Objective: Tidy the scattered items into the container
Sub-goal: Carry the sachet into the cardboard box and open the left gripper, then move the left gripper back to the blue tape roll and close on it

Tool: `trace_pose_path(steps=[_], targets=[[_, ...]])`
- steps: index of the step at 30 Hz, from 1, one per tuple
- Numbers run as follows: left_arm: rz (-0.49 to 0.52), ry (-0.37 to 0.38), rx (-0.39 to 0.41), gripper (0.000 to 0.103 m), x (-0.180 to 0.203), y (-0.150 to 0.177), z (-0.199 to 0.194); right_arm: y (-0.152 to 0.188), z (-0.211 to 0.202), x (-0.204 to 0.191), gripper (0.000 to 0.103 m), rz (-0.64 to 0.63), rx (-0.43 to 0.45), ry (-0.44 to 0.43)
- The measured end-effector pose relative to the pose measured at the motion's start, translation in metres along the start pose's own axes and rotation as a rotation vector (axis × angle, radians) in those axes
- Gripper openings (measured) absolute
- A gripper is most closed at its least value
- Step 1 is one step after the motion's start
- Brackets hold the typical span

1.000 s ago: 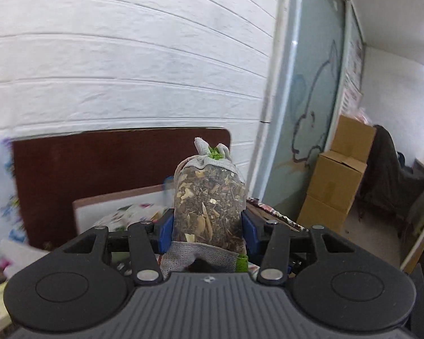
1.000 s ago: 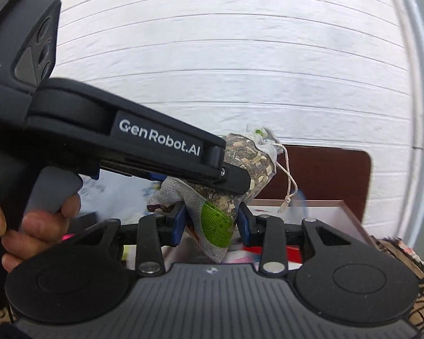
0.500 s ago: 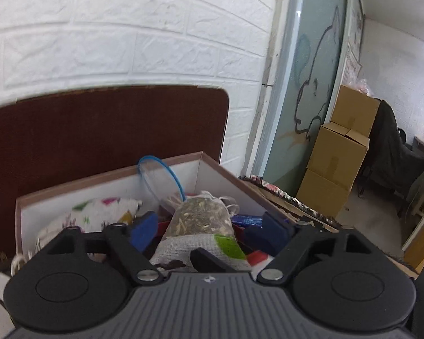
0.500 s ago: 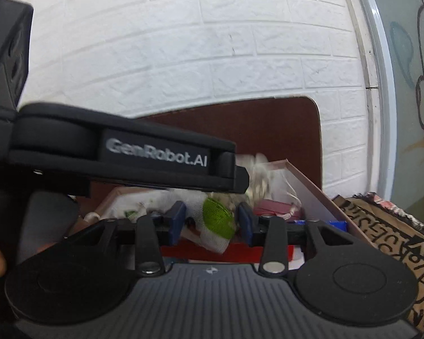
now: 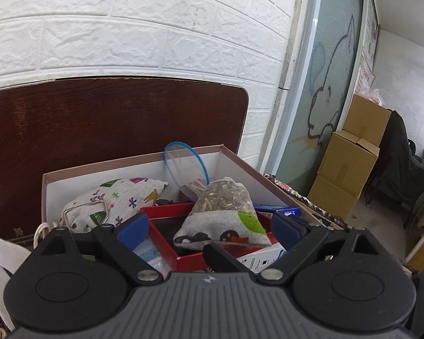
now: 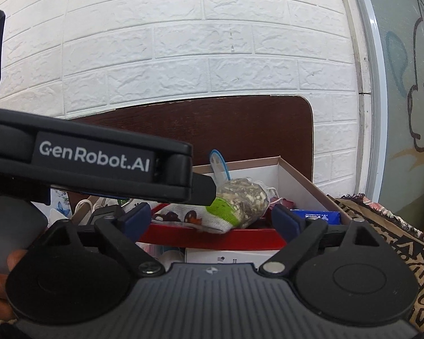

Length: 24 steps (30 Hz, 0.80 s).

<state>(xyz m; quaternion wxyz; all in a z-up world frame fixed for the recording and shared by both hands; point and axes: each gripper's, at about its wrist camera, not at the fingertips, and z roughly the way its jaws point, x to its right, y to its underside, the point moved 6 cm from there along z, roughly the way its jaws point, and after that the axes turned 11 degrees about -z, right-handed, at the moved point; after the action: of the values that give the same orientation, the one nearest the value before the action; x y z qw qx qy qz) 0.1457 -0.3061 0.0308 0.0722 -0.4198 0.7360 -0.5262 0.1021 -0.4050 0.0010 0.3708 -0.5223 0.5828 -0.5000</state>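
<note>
Our left gripper and right gripper are both opening, gripping nothing. The herb sachet lies loose in the box.

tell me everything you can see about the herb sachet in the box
The herb sachet is a small cloth pouch: clear mesh upper part showing dried herbs, grey fabric base with a green patch and dark printed shapes. It lies tilted on the red tray's edge inside the cardboard box, between both grippers' opening jaws, touched by neither.
</note>
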Motion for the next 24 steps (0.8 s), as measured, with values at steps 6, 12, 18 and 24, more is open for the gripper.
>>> trace_pose_path(steps=[6,12,18,24], targets=[[-0.03,-0.064,0.001,0.096,-0.006,0.004,-0.019,-0.007,-0.012,-0.009,0.093,-0.031,-0.003,0.005],[-0.028,-0.146,0.014,0.096,-0.007,0.011,-0.05,-0.016,-0.032,-0.022,0.095,-0.059,0.01,-0.008],[-0.02,-0.172,0.027,0.096,-0.007,0.022,-0.078,-0.022,-0.052,-0.043,0.098,-0.093,0.017,-0.041],[-0.092,-0.185,0.049,0.096,-0.022,0.04,-0.113,-0.022,-0.07,-0.073,0.098,-0.137,0.019,-0.102]])
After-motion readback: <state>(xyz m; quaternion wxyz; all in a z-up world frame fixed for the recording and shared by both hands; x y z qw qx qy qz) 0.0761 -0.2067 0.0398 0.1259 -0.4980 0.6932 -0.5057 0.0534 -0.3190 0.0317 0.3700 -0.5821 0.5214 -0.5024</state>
